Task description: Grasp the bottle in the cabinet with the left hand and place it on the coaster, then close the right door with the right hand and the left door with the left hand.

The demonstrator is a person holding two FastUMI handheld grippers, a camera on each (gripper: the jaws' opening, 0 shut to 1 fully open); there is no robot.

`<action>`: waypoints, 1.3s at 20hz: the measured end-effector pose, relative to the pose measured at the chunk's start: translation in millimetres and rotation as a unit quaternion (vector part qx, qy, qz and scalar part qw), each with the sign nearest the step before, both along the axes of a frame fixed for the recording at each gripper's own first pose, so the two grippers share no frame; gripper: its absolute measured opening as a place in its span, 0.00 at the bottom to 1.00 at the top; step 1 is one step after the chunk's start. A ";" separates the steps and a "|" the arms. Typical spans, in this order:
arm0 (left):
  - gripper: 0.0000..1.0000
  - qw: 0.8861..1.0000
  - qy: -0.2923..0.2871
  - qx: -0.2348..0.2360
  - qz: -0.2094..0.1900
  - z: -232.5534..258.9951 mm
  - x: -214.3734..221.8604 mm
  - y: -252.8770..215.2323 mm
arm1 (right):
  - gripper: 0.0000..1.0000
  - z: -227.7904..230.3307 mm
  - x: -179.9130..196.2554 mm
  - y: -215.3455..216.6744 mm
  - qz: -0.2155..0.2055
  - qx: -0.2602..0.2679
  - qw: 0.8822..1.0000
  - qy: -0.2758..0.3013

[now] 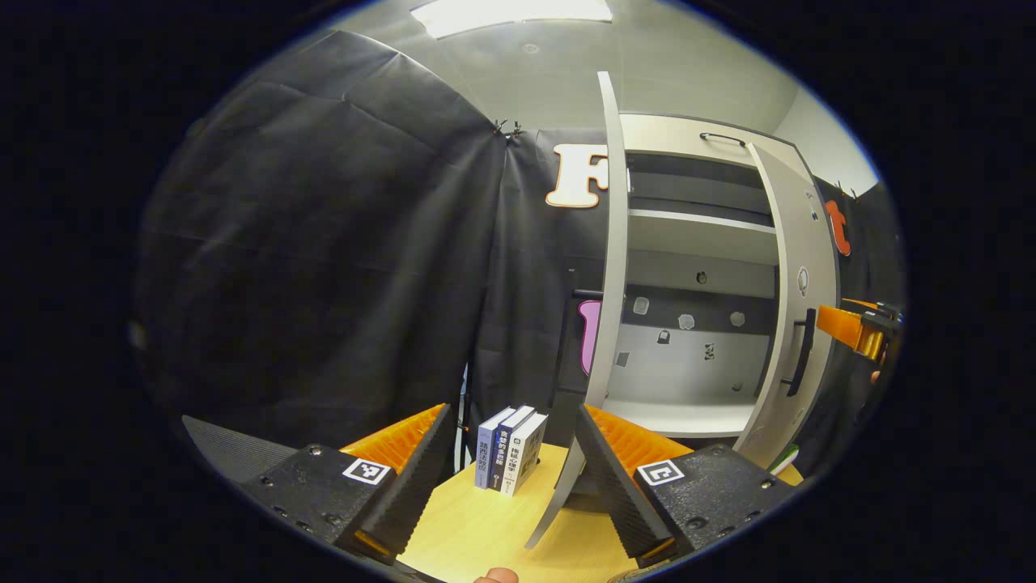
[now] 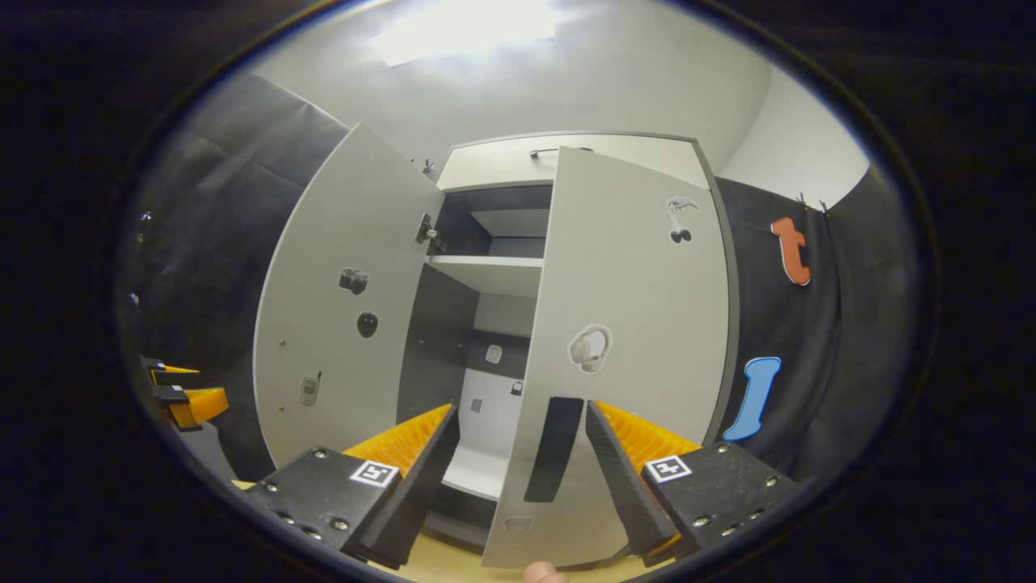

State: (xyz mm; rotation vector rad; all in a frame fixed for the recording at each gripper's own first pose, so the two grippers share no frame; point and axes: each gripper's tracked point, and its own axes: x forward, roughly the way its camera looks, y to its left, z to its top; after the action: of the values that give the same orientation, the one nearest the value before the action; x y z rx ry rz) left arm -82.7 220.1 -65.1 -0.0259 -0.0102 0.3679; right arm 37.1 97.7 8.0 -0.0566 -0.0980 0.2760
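The left gripper (image 1: 510, 478) stood with its two fingers spread wide, nothing between them, over a yellow wooden table (image 1: 477, 526). Just past them three books (image 1: 511, 448) stood upright side by side on the table; their spines carried printed writing too small for me to read. Next came the left door (image 1: 613, 243) of the cabinet (image 1: 696, 235), seen edge-on and swung fully open. Inside the cabinet I counted two shelves and a handful of small stickers on the back wall. I could not make out the bottle or the coaster anywhere.

The right gripper (image 2: 518, 465) also had its fingers parted and empty, close before the right door (image 2: 631, 324), which stood partly open. Its one dark handle (image 2: 554, 448) lay between the fingers but apart from both. That door bore three stickers.
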 end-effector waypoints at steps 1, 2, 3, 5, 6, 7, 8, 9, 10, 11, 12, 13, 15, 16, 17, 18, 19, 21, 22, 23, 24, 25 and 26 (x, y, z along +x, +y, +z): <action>0.92 1.000 0.000 0.000 0.000 -1.4 1.5 0.9 | 0.95 0.3 -0.9 -0.2 -0.001 0.000 1.000 0.001; 0.92 1.000 0.000 -0.001 -0.001 -2.4 2.8 2.0 | 0.95 0.7 -1.4 -0.5 -0.003 -0.001 1.000 0.001; 0.92 1.000 0.000 -0.001 -0.001 -3.2 5.5 4.1 | 0.95 1.5 -1.5 -0.9 -0.004 -0.002 1.000 0.001; 0.91 1.000 0.002 -0.004 -0.001 -3.6 13.3 8.3 | 0.95 0.9 -1.2 -0.9 -0.007 -0.005 1.000 0.003; 0.91 1.000 0.002 -0.006 -0.001 -4.7 15.5 9.7 | 0.92 0.6 -1.8 -1.5 -0.009 -0.006 1.000 0.003; 0.95 1.000 0.003 -0.008 -0.003 -6.1 16.7 10.6 | 0.95 1.2 -1.8 -2.1 -0.011 -0.008 1.000 0.003; 0.95 1.000 0.004 -0.010 -0.004 -6.5 17.9 12.1 | 0.92 0.4 -1.5 -2.2 -0.013 -0.009 1.000 0.004; 0.91 1.000 0.004 -0.011 -0.006 -6.6 19.5 12.9 | 0.95 0.2 -1.4 -2.7 -0.015 -0.009 1.000 0.005; 0.95 1.000 0.005 -0.012 -0.007 -7.0 21.2 14.3 | 0.92 -0.6 -1.2 -3.2 -0.018 -0.010 1.000 0.006; 0.95 1.000 0.006 -0.012 -0.009 -8.0 23.6 15.4 | 0.92 -0.5 -0.7 -3.2 -0.020 -0.010 1.000 0.006; 0.95 1.000 0.006 -0.013 -0.012 -7.8 25.9 16.8 | 0.92 -0.8 -1.1 -4.2 -0.023 -0.010 1.000 0.006; 0.91 1.000 0.007 -0.013 -0.015 -7.5 29.0 17.6 | 0.92 -0.9 -1.1 -4.5 -0.025 -0.010 1.000 0.006; 0.91 1.000 0.009 -0.014 -0.022 -8.0 34.2 18.7 | 0.92 -1.5 -0.9 -5.6 -0.031 -0.011 0.999 0.006; 0.91 1.000 0.010 -0.015 -0.025 -8.4 37.2 18.6 | 0.95 -1.2 -1.0 -6.2 -0.034 -0.011 0.999 0.006; 0.92 0.999 0.011 -0.016 -0.029 -10.4 40.5 18.6 | 0.95 -0.5 -1.1 -6.9 -0.037 -0.010 0.999 0.006; 0.92 0.999 0.011 -0.016 -0.032 -10.7 43.5 18.8 | 0.95 -1.2 -1.4 -7.6 -0.041 -0.010 0.999 0.007; 0.95 0.999 0.013 -0.015 -0.035 -11.0 45.7 19.5 | 0.92 -1.7 -1.6 -8.0 -0.044 -0.009 0.999 0.008; 0.92 0.999 0.017 -0.013 -0.039 -12.0 50.6 19.2 | 0.92 -2.5 -1.8 -9.1 -0.050 -0.008 0.999 0.009; 0.92 0.999 0.018 -0.012 -0.041 -12.0 52.1 19.9 | 0.92 -3.3 -1.9 -9.4 -0.052 -0.008 0.999 0.009; 0.91 0.999 0.019 -0.010 -0.042 -12.4 52.9 19.9 | 0.92 -4.2 -1.8 -9.2 -0.054 -0.007 0.998 0.010; 0.91 0.999 0.020 -0.009 -0.044 -12.1 55.2 19.8 | 0.92 -6.0 -1.2 -9.2 -0.055 -0.006 0.998 0.012; 0.92 0.999 0.021 -0.009 -0.044 -13.5 56.1 20.4 | 0.92 -7.0 -0.9 -8.8 -0.055 -0.006 0.998 0.014; 0.94 0.999 0.023 -0.009 -0.043 -14.2 57.2 20.9 | 0.92 -7.8 -0.9 -9.3 -0.055 -0.007 0.998 0.015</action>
State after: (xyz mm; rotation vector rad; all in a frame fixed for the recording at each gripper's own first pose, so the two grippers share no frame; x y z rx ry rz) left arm -25.5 240.9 -79.3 -0.0364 0.0394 0.2823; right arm 36.2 88.4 0.2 -0.0715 -0.0619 0.1668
